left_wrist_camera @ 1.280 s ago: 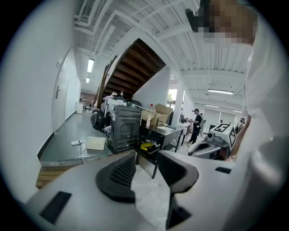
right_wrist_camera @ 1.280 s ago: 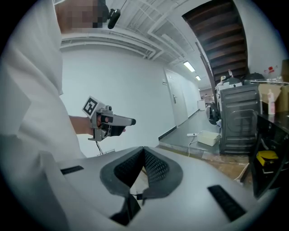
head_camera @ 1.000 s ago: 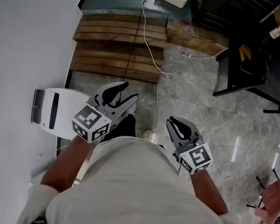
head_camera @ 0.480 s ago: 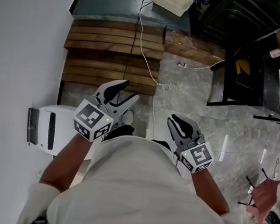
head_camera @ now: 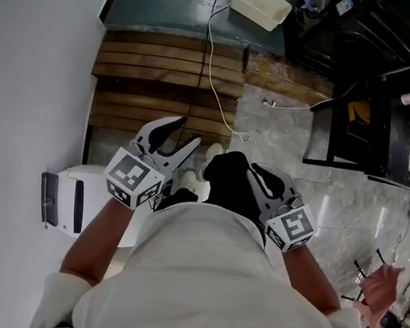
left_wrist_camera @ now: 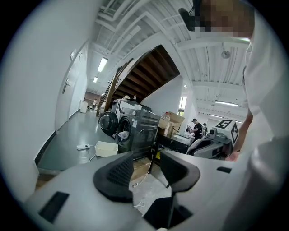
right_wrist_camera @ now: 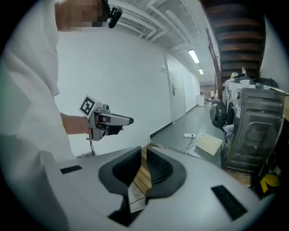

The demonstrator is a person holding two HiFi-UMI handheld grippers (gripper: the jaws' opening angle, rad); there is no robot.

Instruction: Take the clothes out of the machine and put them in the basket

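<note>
Person: white short-sleeved shirt (head_camera: pixel 200 290), black trousers (head_camera: pixel 231 185), white shoes (head_camera: pixel 200 187). Left tool (head_camera: pixel 186 135) and right tool (head_camera: pixel 263 178): pale grey shells, black ribbed pads (left_wrist_camera: pixel 115 173), each with a white cube (head_camera: pixel 132 179) bearing black square markers.

Marbled floor (head_camera: pixel 285 145), wooden slats (head_camera: pixel 157 75), white cable (head_camera: pixel 211 83) across them, pale basket (head_camera: pixel 261 4) beyond

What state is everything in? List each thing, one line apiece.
left gripper: open, empty.
right gripper: jaws slightly apart, empty.
washing machine: door open, clothes inside.
basket: on the floor, looks empty.
</note>
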